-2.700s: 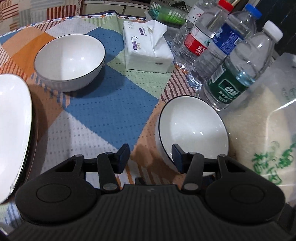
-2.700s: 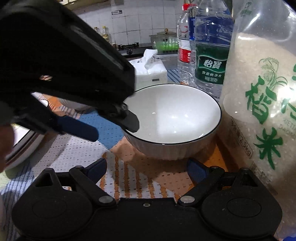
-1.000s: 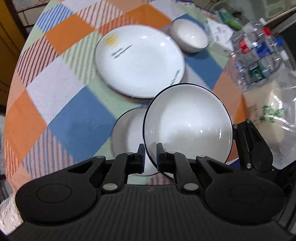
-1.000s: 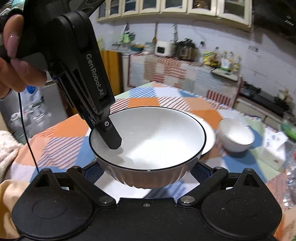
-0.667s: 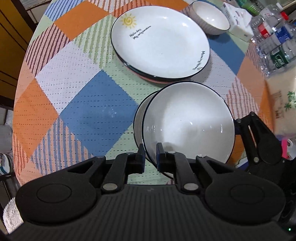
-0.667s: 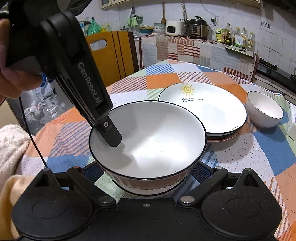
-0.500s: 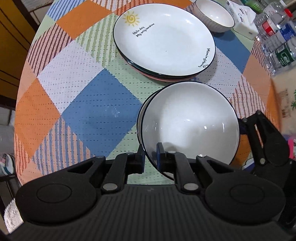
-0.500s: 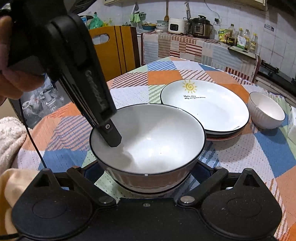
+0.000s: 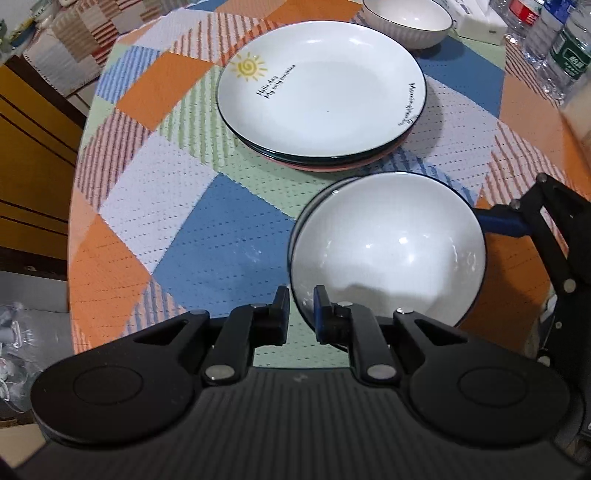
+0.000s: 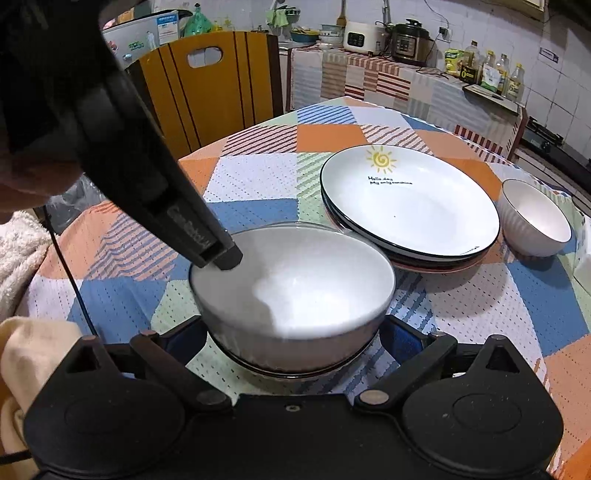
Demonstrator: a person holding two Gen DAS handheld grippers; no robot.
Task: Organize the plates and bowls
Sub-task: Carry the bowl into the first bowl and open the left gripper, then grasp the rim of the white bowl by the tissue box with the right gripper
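Note:
A white bowl with a dark rim [image 9: 391, 247] [image 10: 295, 280] sits nested in a second bowl [image 9: 301, 221] on the checked tablecloth. My left gripper [image 9: 300, 301] is shut on the upper bowl's near rim, one finger inside and one outside. My right gripper [image 10: 293, 338] is wide open, its fingers flanking both sides of the bowl stack low down. A stack of plates [image 9: 321, 96] [image 10: 410, 206], the top one white with a sun drawing, lies just beyond. A third small white bowl [image 9: 406, 22] [image 10: 535, 229] stands past the plates.
Water bottles [image 9: 561, 48] and a tissue pack [image 9: 476, 18] stand at the table's far right. A bag of rice [image 9: 581, 122] is at the right edge. A wooden chair [image 10: 207, 88] stands behind the table. The table edge [image 9: 74, 229] curves on the left.
My left gripper picked up the bowl beside the bottles, carried it across the table and lowered it into the other bowl. My right gripper followed, staying open around it.

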